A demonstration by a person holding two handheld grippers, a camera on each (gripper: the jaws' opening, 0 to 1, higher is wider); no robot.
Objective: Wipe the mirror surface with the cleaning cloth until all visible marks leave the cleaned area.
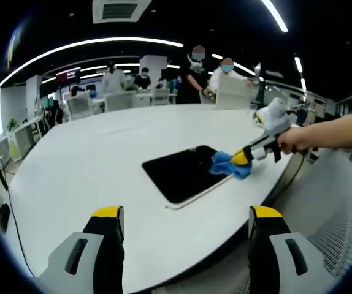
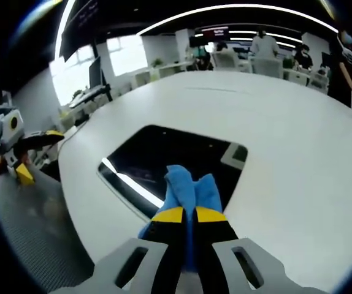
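Note:
A dark rectangular mirror (image 1: 179,171) lies flat on the white table (image 1: 102,153). In the left gripper view my right gripper (image 1: 240,158) comes in from the right, held by a hand, shut on a blue cleaning cloth (image 1: 228,165) that rests on the mirror's right corner. In the right gripper view the cloth (image 2: 188,187) sticks out between the closed yellow-tipped jaws of that gripper (image 2: 188,214) over the near edge of the mirror (image 2: 170,156). My left gripper (image 1: 185,214) hovers open at the table's near edge, short of the mirror. It also appears far left as the left gripper (image 2: 22,159).
The white table (image 2: 298,135) stretches wide around the mirror. Grey mesh chairs (image 1: 341,208) stand close to its edge. Several people (image 1: 194,76) stand among desks and chairs at the far side of the room.

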